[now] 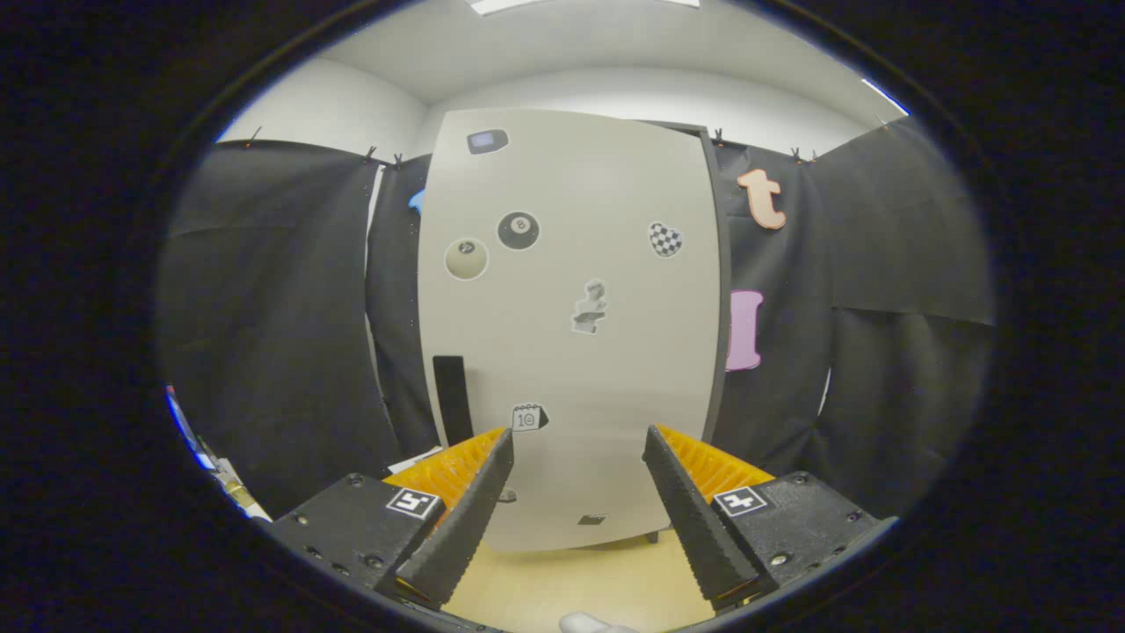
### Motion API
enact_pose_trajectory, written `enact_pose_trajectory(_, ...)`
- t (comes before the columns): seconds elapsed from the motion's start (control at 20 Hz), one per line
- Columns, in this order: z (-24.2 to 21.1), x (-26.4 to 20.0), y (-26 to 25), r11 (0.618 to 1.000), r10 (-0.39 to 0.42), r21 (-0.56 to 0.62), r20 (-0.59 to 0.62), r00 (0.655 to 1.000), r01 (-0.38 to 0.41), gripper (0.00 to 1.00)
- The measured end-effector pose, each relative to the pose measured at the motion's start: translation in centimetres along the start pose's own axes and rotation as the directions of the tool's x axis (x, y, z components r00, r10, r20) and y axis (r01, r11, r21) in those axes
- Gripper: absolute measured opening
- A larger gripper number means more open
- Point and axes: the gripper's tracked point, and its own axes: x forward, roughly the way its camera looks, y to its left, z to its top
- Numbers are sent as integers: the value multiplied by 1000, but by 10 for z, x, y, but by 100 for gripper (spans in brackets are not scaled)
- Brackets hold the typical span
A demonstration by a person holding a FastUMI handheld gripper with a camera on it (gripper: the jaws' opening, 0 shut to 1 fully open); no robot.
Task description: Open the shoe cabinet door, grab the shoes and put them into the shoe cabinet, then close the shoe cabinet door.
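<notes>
Facing the closed shoe cabinet door (571, 352), the tongs (576, 479) stand released, gripping nothing; its dark handle (453, 397) sits beyond the left finger. Shoes inside or not, I cannot tell.

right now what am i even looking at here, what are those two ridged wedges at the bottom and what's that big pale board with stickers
The two wedges are the fingers of a hand-held claw; a person carries it, and the camera rides on it, looking forward along the fingers. They stand apart, open, holding nothing. The pale board just beyond them is the shoe cabinet door, closed, facing the camera, with stickers on it and a dark handle on the side by the left finger. Below lies a light wood floor. A small white thing peeks in between the fingers; I cannot tell what it is.
</notes>
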Motion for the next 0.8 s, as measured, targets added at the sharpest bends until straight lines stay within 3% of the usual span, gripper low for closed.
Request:
enact_pose_trajectory(0.5, 23, -52, -69, 987, -159, 27, 36, 987, 158, 98)
enact_pose_trajectory(0.8, 22, -65, -78, 982, -185, 26, 31, 982, 184, 98)
